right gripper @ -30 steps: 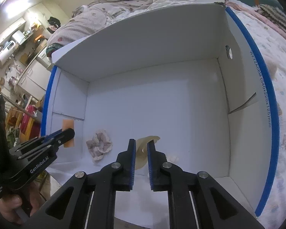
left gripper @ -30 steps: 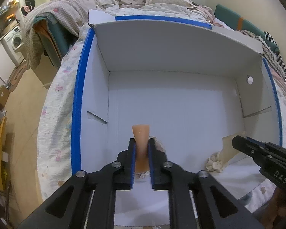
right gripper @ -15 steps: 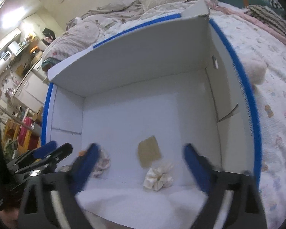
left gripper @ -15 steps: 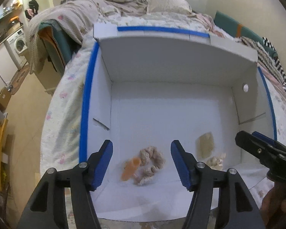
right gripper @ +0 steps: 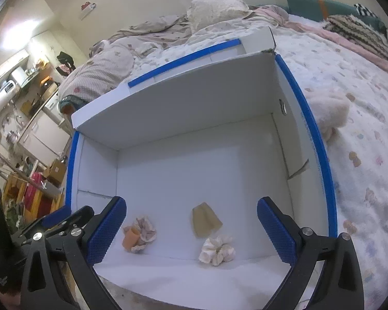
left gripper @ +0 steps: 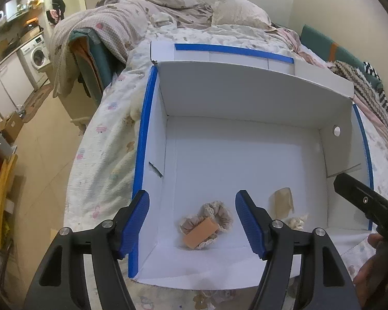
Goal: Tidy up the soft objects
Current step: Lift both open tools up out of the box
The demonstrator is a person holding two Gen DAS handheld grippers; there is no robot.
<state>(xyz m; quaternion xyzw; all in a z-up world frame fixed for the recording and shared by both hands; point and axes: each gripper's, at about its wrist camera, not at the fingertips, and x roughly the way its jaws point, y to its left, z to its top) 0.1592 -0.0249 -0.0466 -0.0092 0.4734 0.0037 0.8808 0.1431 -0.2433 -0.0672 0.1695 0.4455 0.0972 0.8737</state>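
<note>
Showing only rightward: pink plush (right gripper: 331,113) beside white box (right gripper: 320,139).

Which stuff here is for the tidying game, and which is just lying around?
For the job:
- white box
- orange sponge
- pink scrunchie
- tan sponge
- cream scrunchie

Just lying about:
- pillow
- rumpled blanket
- washing machine
- fluffy pink thing

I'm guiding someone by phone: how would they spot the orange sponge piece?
Find the white box with blue edges on the bed. Look at its near left area, where a frilly beige scrunchie lies. The orange sponge piece rests on top of it; the tan piece lies flat, apart.
</note>
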